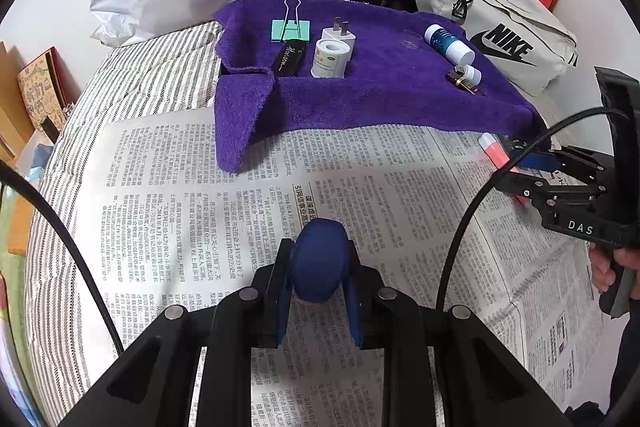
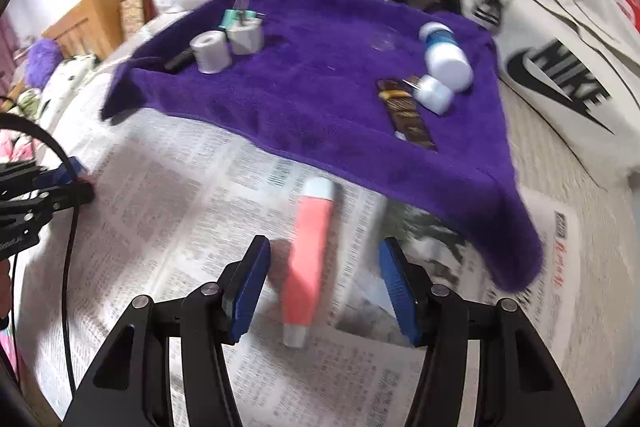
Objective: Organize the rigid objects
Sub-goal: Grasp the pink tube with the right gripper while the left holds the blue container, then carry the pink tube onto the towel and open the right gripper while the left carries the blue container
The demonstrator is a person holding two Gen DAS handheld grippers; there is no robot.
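Most of the sorting looked done. On the purple towel (image 1: 380,95), across the upper middle of the left wrist view, two small groups lay well apart. At the left were a green binder clip (image 1: 291,29), a white plug adapter (image 1: 339,37), a white tape roll (image 1: 330,59) and a black pen-like case (image 1: 289,57). At the right were a blue-and-white bottle (image 1: 449,44), a smaller white bottle (image 1: 472,73) and a dark brown bar (image 1: 464,83). Something clear and faint lay between the groups, too dim to name.

One piece was left off the towel: a pink stick with pale ends (image 2: 308,263) on the newspaper (image 2: 180,219), just below the towel's near edge in the right wrist view. The right tongs (image 2: 320,291) stood partly open with the stick between the blue pads (image 2: 246,291), neither pad pressing on it, so it was not yet gripped. That view was blurred.

The left tongs (image 1: 318,263) were closed on nothing, low in the middle of their own view above the newspaper.

What remained, as I judged it, was to close on the pink stick and carry it up to one of the groups, probably the bottles on the right.
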